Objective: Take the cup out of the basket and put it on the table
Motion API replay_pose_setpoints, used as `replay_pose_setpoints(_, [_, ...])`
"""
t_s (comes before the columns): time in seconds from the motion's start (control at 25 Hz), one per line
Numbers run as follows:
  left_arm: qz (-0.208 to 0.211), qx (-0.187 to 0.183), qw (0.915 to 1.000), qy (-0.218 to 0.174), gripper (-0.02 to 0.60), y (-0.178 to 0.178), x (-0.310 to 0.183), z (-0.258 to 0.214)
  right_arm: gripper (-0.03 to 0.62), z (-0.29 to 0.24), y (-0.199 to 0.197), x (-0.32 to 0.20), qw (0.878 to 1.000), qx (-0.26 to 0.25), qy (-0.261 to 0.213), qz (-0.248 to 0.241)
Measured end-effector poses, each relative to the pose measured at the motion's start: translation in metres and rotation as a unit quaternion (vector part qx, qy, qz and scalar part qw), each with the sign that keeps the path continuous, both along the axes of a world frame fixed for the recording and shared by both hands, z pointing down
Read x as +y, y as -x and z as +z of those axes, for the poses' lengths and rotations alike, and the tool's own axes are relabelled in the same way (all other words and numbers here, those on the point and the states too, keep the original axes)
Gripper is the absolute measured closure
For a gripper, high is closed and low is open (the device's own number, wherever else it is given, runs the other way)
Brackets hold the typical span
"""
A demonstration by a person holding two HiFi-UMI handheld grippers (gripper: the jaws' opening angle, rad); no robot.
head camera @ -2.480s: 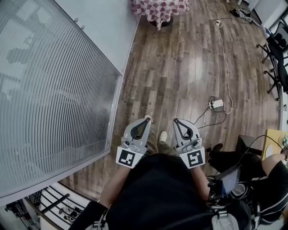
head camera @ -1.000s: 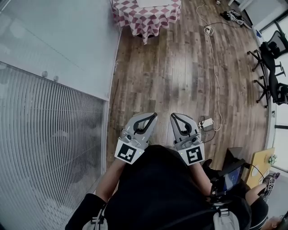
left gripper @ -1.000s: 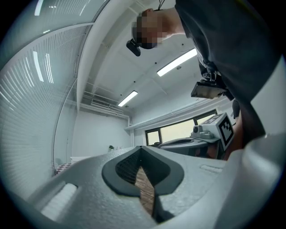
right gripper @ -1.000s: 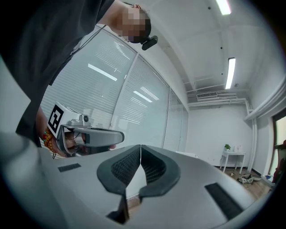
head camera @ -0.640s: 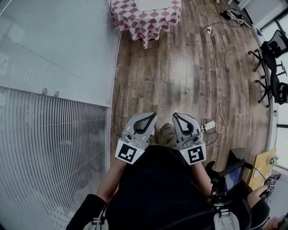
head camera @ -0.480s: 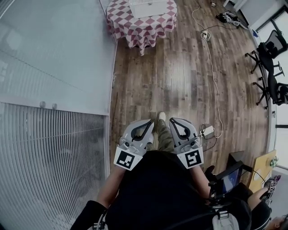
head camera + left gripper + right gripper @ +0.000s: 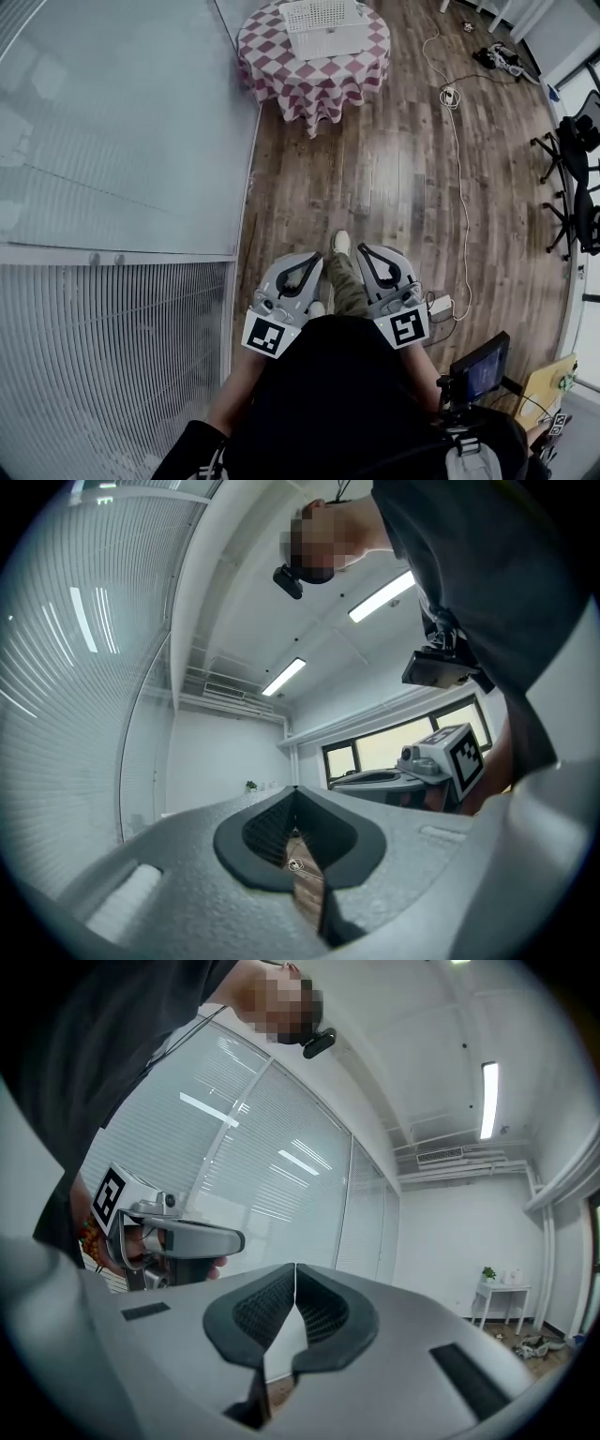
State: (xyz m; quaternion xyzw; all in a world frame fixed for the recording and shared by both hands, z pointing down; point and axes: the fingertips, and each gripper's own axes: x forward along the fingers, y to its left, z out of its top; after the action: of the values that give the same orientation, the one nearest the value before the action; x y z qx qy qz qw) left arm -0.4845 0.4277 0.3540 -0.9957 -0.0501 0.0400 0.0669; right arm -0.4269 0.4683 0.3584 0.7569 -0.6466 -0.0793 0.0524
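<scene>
A round table under a red-and-white checked cloth stands far ahead at the top of the head view. On it sits a white mesh basket. No cup shows from here. My left gripper and right gripper are held side by side close to the person's body, well short of the table, above a shoe. In the left gripper view the left gripper has its pads meeting at the tips with nothing between them. The right gripper looks the same in the right gripper view.
A glass wall with blinds runs along the left. A white cable crosses the wood floor to a power strip at the right. Office chairs and a small screen stand at the right edge.
The checked table with the basket has come further into view from the top edge as the person walks along the floor. Both grippers keep their place before the body, still shut.
</scene>
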Motion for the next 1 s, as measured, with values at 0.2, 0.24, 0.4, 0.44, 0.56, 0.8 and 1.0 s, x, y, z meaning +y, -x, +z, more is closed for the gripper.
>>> replay_pose_setpoints(0.2, [-0.015, -0.004, 0.9998, -0.008, 0.575, -0.061, -0.029, -0.009, 0.582, -0.009, -0.057, -0.031, 1.0, -0.001, -0.006, -0.021])
replay_pose_setpoints(0.24, [-0.019, -0.005, 0.9998, -0.008, 0.576, -0.073, -0.034, -0.01, 0.582, -0.01, -0.068, -0.035, 1.0, -0.002, -0.006, -0.025])
replay_pose_setpoints(0.4, [-0.032, -0.019, 0.9991, -0.02, 0.576, -0.122, -0.052, -0.01, 0.582, -0.008, -0.119, -0.052, 0.999, -0.015, -0.013, -0.037])
replay_pose_setpoints(0.44, [-0.032, -0.022, 0.9989, -0.025, 0.577, -0.135, -0.055, -0.009, 0.582, -0.004, -0.132, -0.055, 0.999, -0.018, -0.015, -0.037])
replay_pose_setpoints(0.56, [-0.037, -0.039, 0.9982, -0.026, 0.577, -0.165, -0.065, -0.003, 0.582, 0.002, -0.169, -0.066, 0.998, -0.032, -0.029, -0.037])
replay_pose_setpoints(0.8, [-0.038, -0.051, 0.9976, -0.03, 0.577, -0.212, -0.076, -0.005, 0.582, 0.001, -0.221, -0.083, 0.997, -0.045, -0.05, -0.033])
replay_pose_setpoints(1.0, [-0.041, -0.049, 0.9979, -0.011, 0.577, -0.236, -0.095, -0.003, 0.582, -0.009, -0.24, -0.101, 0.997, -0.013, -0.062, -0.051])
